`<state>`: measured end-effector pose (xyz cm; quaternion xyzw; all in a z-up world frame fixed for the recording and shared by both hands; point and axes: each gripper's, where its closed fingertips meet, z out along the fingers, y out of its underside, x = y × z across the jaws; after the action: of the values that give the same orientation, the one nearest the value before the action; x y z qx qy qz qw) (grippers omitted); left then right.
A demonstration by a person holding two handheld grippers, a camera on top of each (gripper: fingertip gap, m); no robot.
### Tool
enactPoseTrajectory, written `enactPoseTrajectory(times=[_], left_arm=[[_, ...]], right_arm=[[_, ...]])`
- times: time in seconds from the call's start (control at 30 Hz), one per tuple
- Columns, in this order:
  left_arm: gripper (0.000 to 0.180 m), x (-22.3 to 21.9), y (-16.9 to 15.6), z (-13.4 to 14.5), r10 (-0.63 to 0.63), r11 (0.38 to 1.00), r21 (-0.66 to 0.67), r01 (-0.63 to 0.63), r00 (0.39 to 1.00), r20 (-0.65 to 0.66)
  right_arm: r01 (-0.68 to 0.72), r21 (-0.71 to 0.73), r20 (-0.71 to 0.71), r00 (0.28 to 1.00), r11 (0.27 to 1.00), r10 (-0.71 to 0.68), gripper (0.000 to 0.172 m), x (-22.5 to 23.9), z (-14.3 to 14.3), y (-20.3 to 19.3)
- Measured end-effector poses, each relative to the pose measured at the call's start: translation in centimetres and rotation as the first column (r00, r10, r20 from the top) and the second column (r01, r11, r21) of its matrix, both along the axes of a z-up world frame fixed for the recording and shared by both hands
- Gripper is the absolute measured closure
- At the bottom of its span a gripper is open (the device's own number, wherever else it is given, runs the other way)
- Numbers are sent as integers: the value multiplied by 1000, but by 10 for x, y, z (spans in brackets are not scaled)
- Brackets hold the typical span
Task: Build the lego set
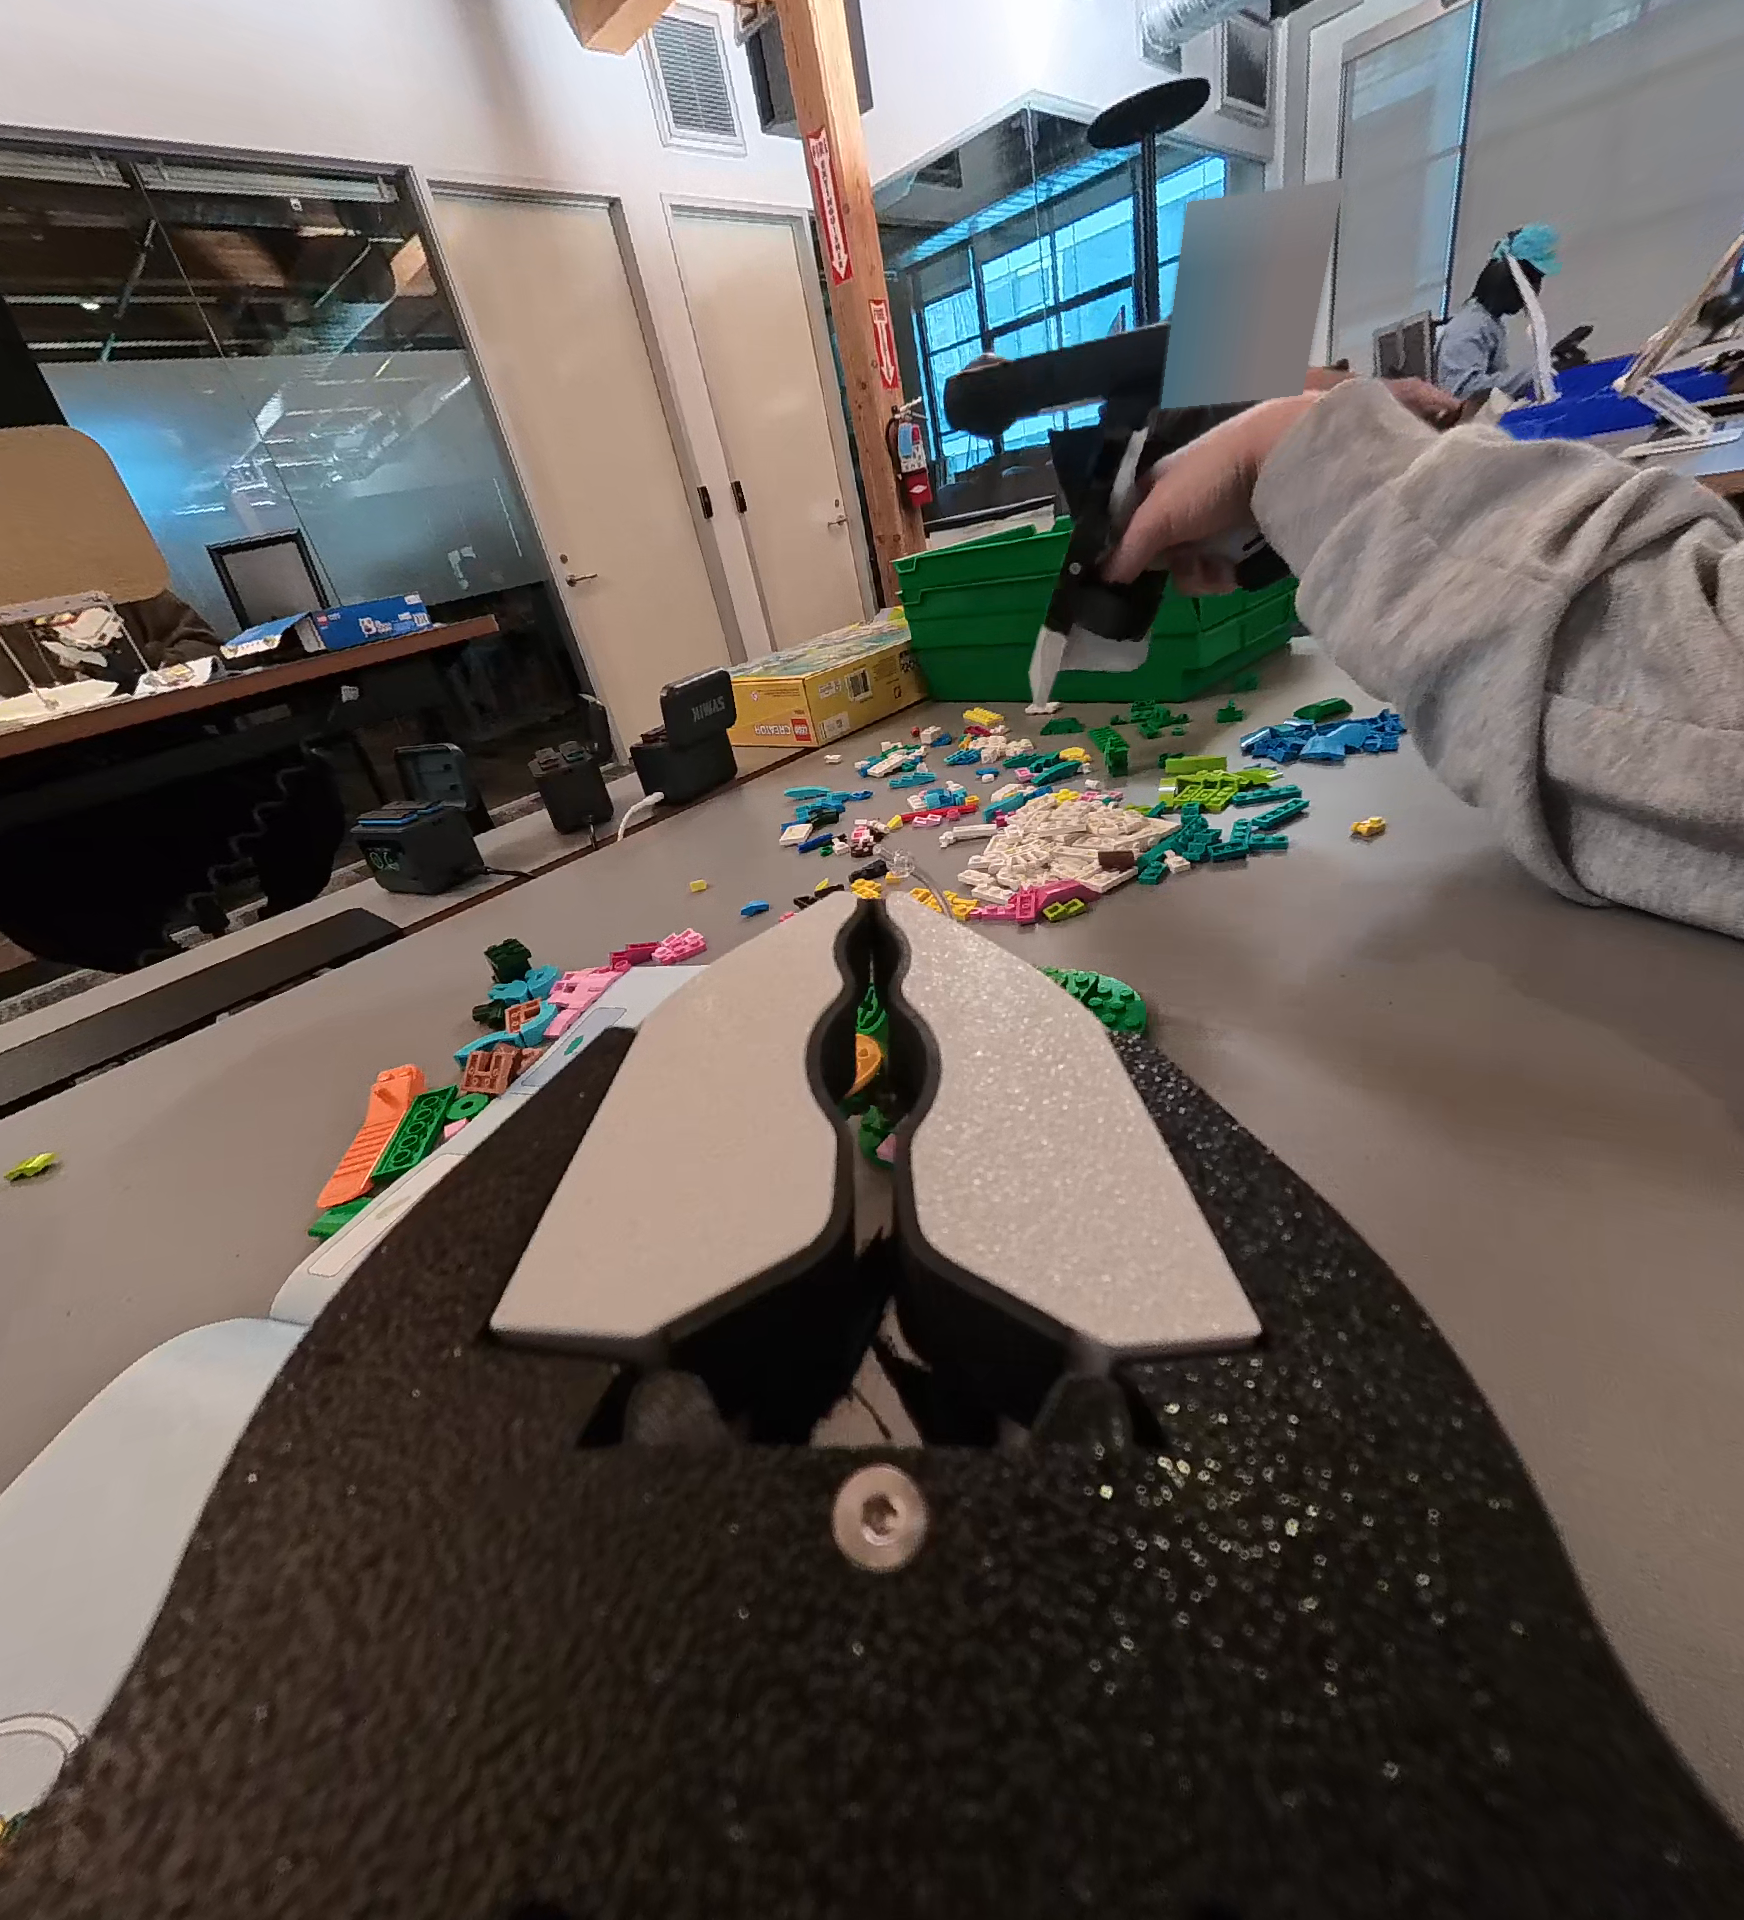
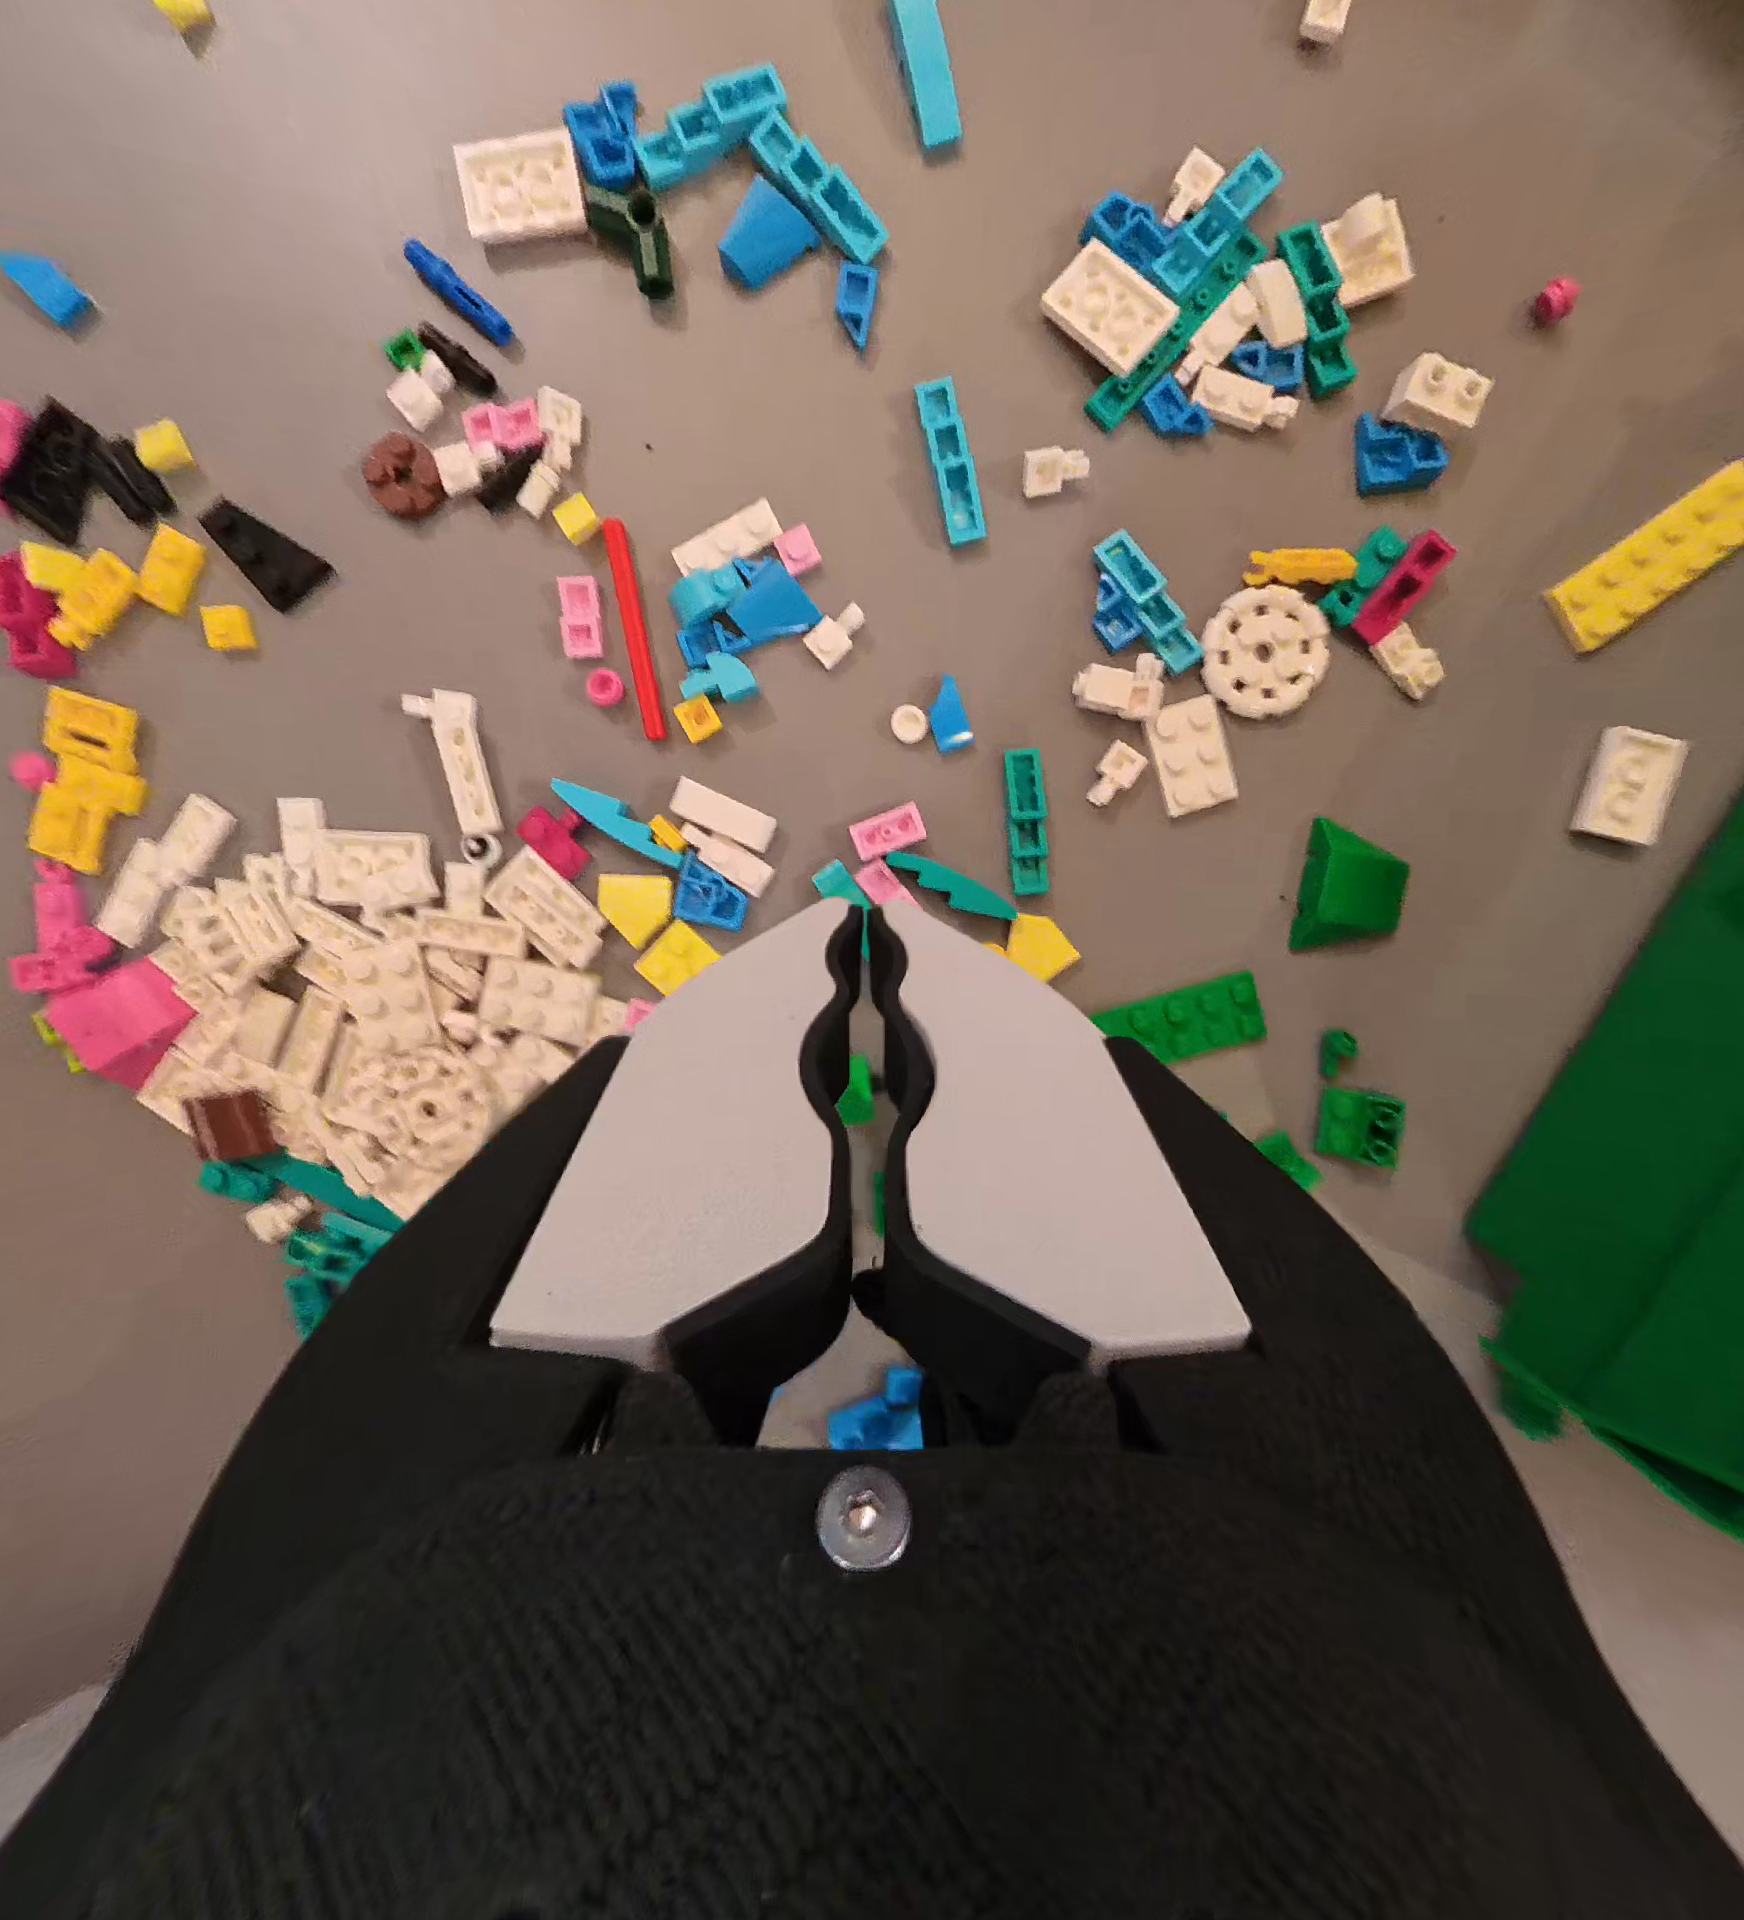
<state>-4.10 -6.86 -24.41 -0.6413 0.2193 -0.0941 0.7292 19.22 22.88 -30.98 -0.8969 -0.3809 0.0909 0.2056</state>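
Observation:
My left gripper point(image 1: 873, 906) is shut and sits low over the grey table point(image 1: 1367, 1143). Green and orange pieces point(image 1: 863, 1060) show below through the slot between its fingers. A green studded plate point(image 1: 1107, 1003) lies just to its right. My right gripper point(image 2: 865, 914) points straight down over scattered bricks with its jaws together. A small teal piece point(image 2: 832, 881) and a pink plate point(image 2: 887, 831) lie just past its tips. A thin teal line shows in the slit between the tips. In the left wrist view the right gripper point(image 1: 1044, 686) hangs in front of the green bin point(image 1: 982, 623).
A pile of white bricks point(image 2: 348, 987) lies left of the right gripper, with a green plate point(image 2: 1185, 1013) and the green bin point(image 2: 1678, 1195) to its right. An orange brick separator point(image 1: 380, 1143), a white booklet point(image 1: 120, 1455), a yellow box point(image 1: 826, 691) and a person's grey sleeve point(image 1: 1522, 675) are also here. The pink plate point(image 2: 887, 831) is closer to my right gripper, around 4 centimetres from its tips; the left tips are 40 centimetres off.

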Motion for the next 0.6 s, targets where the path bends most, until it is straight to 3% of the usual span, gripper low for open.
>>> enactPoseTrajectory(times=[0.1, 0.3, 0.6], left_arm=[[180, 0, 0, 0, -1, 1000, 0, 1, 1000, -1], [180, 0, 0, 0, -1, 1000, 0, 1, 1000, 0], [180, 1, -1, 0, 0, 1000, 1, 0, 1000, 0]], right_arm=[[65, -128, -129, 988, 990, -82, 153, -13, -10, -1], [207, -164, -183, 954, 964, -236, 153, -10, -23, 22], [244, -221, -128, 953, 944, -276, 154, -11, -42, 23]])
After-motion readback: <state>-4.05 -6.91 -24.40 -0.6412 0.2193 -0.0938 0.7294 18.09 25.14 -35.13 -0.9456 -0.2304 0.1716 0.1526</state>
